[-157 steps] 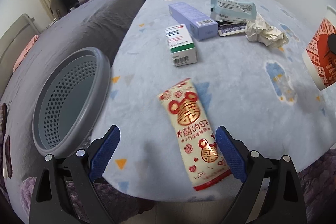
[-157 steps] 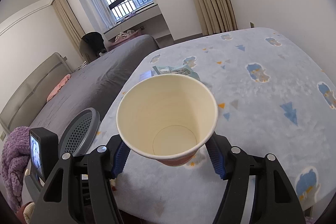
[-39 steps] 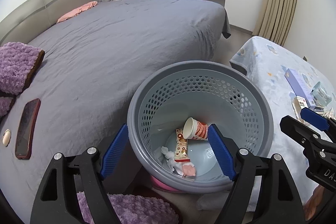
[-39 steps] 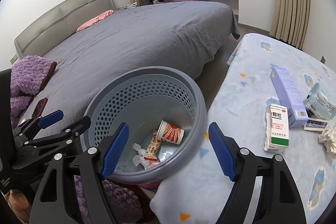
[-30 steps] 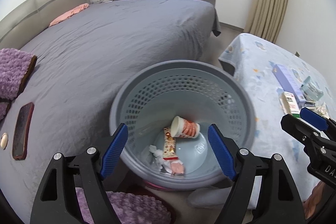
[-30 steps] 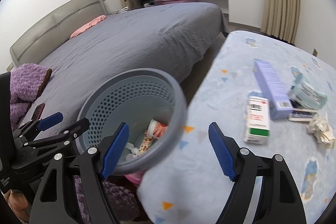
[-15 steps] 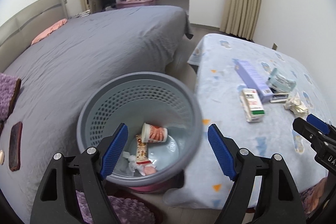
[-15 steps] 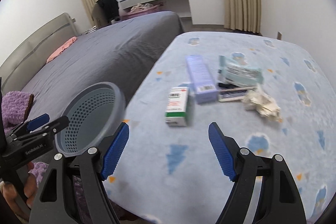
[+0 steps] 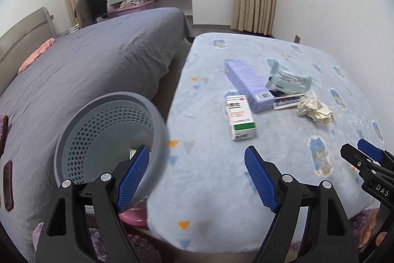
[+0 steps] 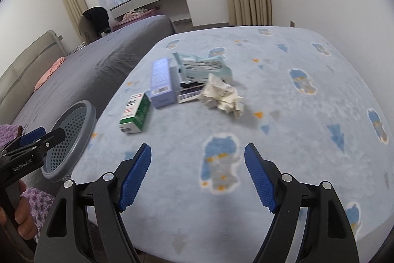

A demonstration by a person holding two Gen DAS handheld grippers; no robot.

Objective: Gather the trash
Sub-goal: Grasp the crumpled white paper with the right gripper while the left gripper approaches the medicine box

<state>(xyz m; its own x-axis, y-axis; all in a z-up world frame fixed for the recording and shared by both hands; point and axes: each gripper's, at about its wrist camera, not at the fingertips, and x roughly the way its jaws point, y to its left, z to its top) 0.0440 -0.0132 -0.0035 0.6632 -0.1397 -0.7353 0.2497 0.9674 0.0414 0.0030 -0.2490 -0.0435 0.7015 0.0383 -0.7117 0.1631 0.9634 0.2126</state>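
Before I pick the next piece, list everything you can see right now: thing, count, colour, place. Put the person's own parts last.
Perforated plastic basket: one, grey-blue, on the floor between bed and table.
Cardboard medicine box: one, white and green, on the table nearest the basket.
Long cardboard box: one, lilac, beside the medicine box.
Soft plastic packet: one, pale teal, behind the lilac box.
Small flat pack: one, dark with white edge, partly under the packet.
Crumpled paper wad: one, off-white, right of the pack.
Tablecloth: one, light blue, patterned.
Bed cover: one, grey.
Left tool: open, empty.
Right tool: open, empty.
Hand: one, gripping the left tool's handle.
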